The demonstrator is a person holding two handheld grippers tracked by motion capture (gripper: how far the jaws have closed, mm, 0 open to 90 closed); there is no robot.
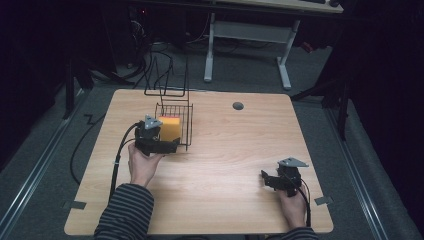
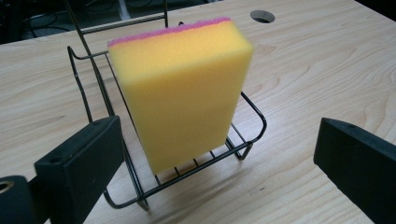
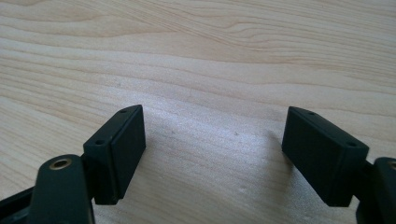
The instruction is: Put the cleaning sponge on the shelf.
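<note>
Sponge (image 2: pixel 180 93) stands on end, leaning, in wire rack (image 2: pixel 243 147) near table (image 1: pixel 225 150) far-left corner. Left gripper (image 1: pixel 172 145) just in front of rack, jaws wide apart, clear of sponge. Right gripper (image 1: pixel 265 177) near right front corner, jaws spread, nothing between.

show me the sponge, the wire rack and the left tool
sponge (image 2: pixel 180 93), left gripper view, yellow front face
wire rack (image 2: pixel 250 109), left gripper view, right rim wire
left tool (image 1: pixel 172 146), high view, between its jaw tips

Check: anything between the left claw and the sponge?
Only the black wire rack's front rim; the sponge stands inside it, clear of the open left claw, in the left gripper view.
</note>
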